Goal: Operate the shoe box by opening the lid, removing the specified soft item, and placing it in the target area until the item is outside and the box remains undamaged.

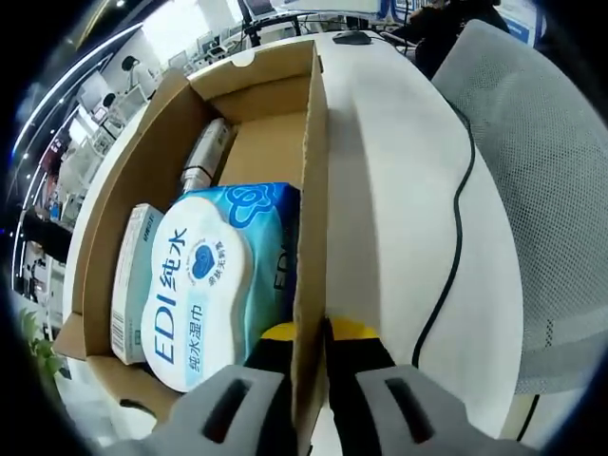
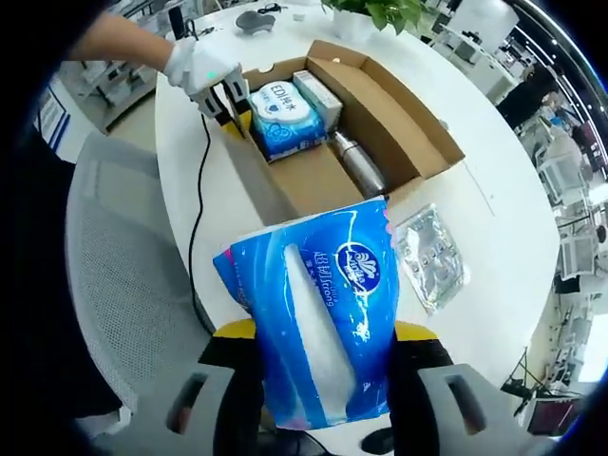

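The open cardboard shoe box (image 1: 133, 190) lies on a white table and holds a blue EDI wet-wipes pack (image 1: 214, 275), a small carton (image 1: 133, 280) and a metal bottle (image 1: 204, 157). My left gripper (image 1: 312, 334) is shut on the box's right side wall, one jaw inside and one outside. In the right gripper view a gloved hand holds that left gripper (image 2: 223, 103) on the near wall of the box (image 2: 399, 114). My right gripper (image 2: 323, 334) is shut on a blue soft tissue pack (image 2: 323, 294), held up above the table in front of the box.
A silver foil packet (image 2: 432, 249) lies on the table (image 2: 494, 190) beside the box. A black cable (image 1: 461, 218) runs along the table edge next to a grey mesh chair (image 2: 114, 256). A potted plant (image 2: 380, 11) and a dark mouse (image 2: 255, 19) sit at the far side.
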